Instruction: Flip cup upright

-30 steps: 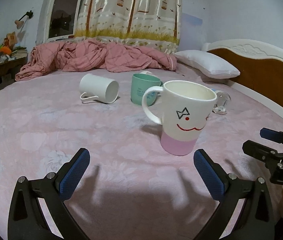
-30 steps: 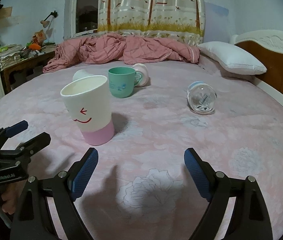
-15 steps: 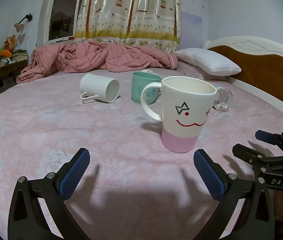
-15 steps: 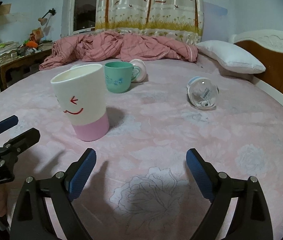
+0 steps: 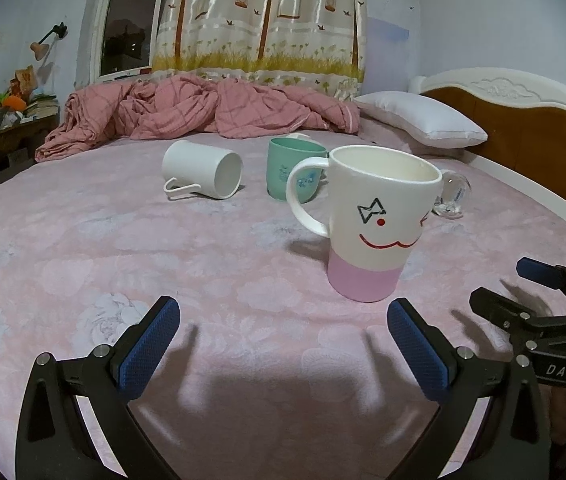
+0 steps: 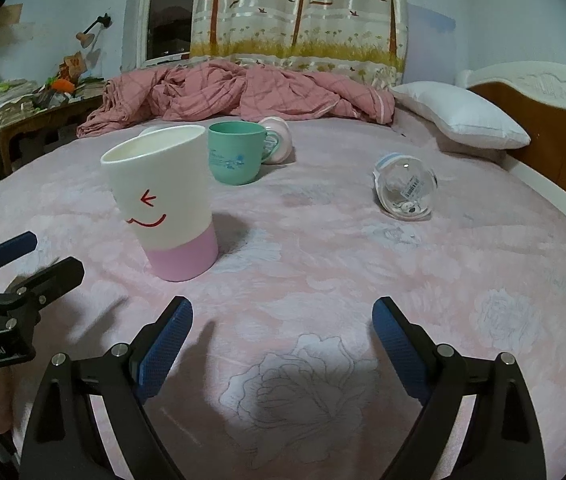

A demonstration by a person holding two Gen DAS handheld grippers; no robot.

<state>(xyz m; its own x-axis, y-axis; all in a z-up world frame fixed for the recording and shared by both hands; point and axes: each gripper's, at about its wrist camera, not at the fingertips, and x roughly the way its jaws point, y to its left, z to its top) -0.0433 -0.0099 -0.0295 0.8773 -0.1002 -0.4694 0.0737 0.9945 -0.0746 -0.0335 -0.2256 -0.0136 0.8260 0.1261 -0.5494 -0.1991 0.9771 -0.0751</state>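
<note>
On the bed (image 5: 83, 240), ahead of both grippers, the smiley mug (image 5: 375, 224) stands upright on its pink base — glossy ceramic, tapered, likely just released. The left gripper (image 5: 283, 344) and right gripper (image 6: 283, 336) gape wide, holding nothing. A plain white mug (image 5: 203, 174) lies on its side — probably next.

Two low fisheye views sit just above a pink bed (image 5: 83, 248), both facing its far curtain (image 5: 267, 20). The left view sits left of the right one. Both share a near smiley cup (image 5: 375, 220), seen from opposite sides.
</note>
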